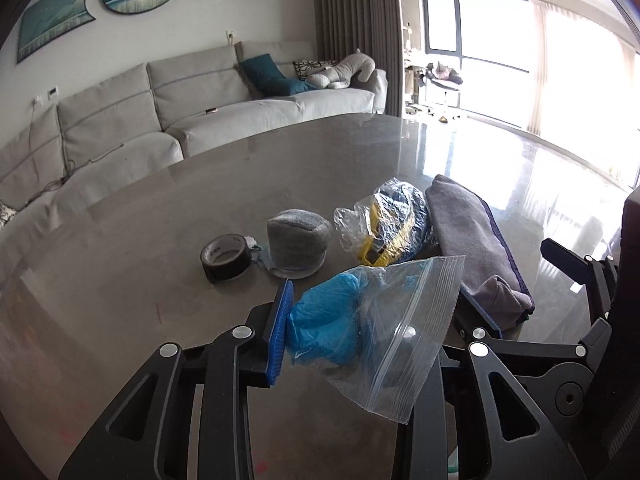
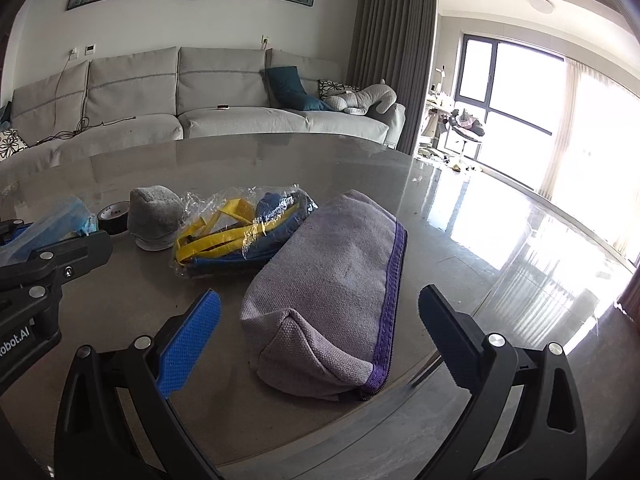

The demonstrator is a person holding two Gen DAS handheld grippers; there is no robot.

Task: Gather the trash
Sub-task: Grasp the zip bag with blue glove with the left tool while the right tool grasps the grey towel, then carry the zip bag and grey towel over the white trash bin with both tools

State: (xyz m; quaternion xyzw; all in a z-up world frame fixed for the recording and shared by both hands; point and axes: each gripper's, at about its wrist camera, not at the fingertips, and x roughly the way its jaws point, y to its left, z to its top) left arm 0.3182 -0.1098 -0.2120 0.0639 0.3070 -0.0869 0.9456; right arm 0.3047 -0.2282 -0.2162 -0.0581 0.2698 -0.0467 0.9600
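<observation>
A clear zip bag [image 1: 384,332] with crumpled blue material inside sits between the fingers of my left gripper [image 1: 386,320]; the jaws stand wide and the left pad [image 1: 280,332] touches the blue bundle. The bag also shows in the right wrist view [image 2: 48,220]. A crinkled clear plastic bag with yellow and blue straps [image 1: 384,224] [image 2: 244,232] lies on the table. My right gripper [image 2: 320,332] is open, its fingers on either side of the near end of a grey zip pouch [image 2: 332,292] [image 1: 480,248].
A black tape roll [image 1: 226,258] [image 2: 114,212] and a grey rounded fabric item [image 1: 298,238] [image 2: 154,216] stand on the glossy round table [image 1: 160,220]. The table edge is near the pouch on the right. A grey sofa [image 1: 160,120] lies beyond.
</observation>
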